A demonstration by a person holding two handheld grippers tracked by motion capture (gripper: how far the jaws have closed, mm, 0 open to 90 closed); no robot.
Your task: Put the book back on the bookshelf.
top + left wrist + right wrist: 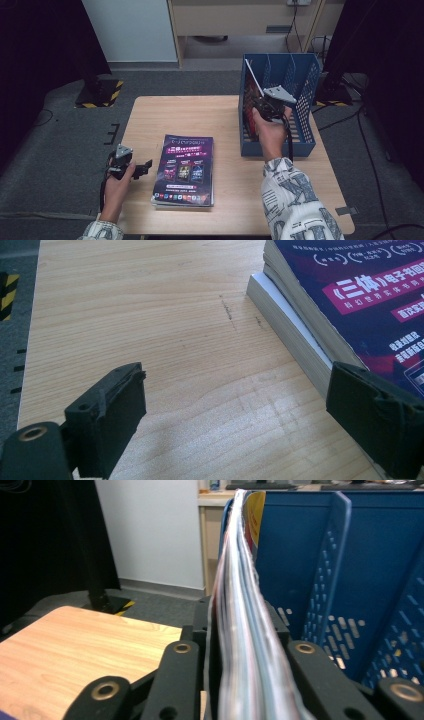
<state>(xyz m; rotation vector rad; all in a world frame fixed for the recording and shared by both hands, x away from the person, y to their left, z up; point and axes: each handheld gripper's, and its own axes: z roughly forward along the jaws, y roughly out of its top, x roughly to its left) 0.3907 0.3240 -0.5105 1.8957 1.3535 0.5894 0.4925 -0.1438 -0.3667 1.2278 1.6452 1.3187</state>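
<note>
Left gripper [146, 165] sits low beside the person's body, jaws spread wide and pointing level across, while the right forearm stretches forward and its right gripper [263, 106] is raised, jaws drawn close around a thin edge.

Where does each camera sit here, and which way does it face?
High view: above the person's side, looking forward and down on the light wooden table; both forearms, left claw, right claw.
Left gripper view: on the left claw, facing the stack of purple-covered books; black jaws apart.
Right gripper view: on the right claw, facing the blue plastic file rack.
All share the table.
</note>
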